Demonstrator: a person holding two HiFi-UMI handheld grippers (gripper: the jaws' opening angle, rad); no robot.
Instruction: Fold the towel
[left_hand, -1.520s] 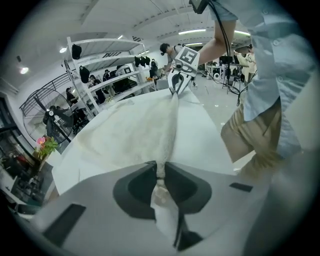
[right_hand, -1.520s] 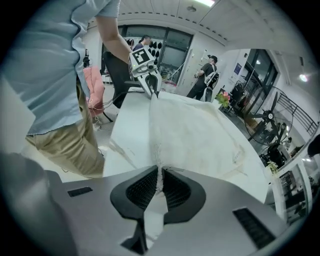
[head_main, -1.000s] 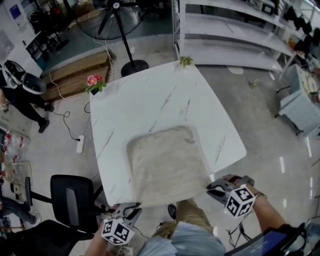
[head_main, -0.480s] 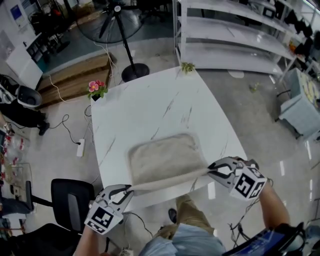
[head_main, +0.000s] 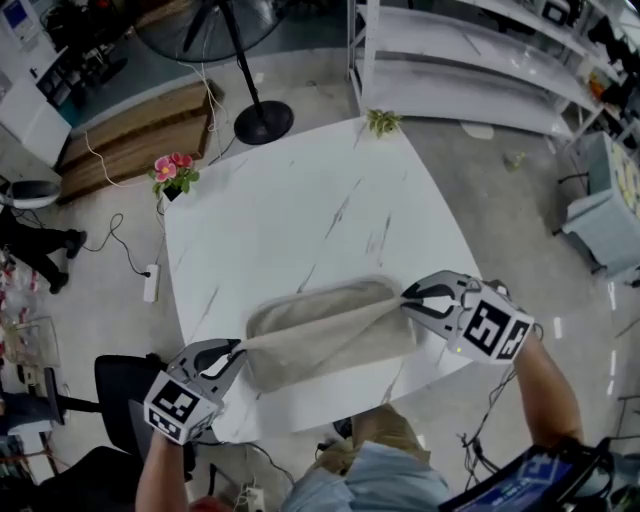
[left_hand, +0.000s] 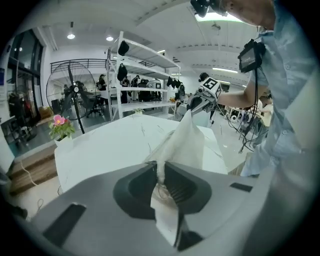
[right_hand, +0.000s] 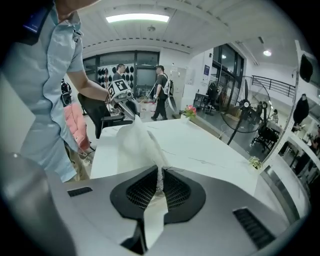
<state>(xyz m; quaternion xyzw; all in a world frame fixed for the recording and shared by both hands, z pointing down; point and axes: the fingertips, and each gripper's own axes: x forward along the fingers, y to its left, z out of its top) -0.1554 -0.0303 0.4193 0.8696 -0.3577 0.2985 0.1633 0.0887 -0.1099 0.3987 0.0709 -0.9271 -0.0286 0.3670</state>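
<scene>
Presently, left gripper (head_main: 235, 349) pinched one towel (head_main: 330, 325) corner and right gripper (head_main: 409, 298) pinched the other, jaws pressed onto the cloth. Held edge was stretched taut between them, raised above the worktop's (head_main: 300, 200) near half. Towel's far part lay on the worktop.

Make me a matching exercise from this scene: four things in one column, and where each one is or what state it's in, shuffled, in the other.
Things:
1. towel
2. pink flowers
3. green plant
4. black chair

Places or states:
A. at the table's far corner
B. on the floor, off the near-left side
C. one edge raised, left gripper and right gripper shut on it
D. at the left corner

Pairs: 1-C, 2-D, 3-A, 4-B
</scene>
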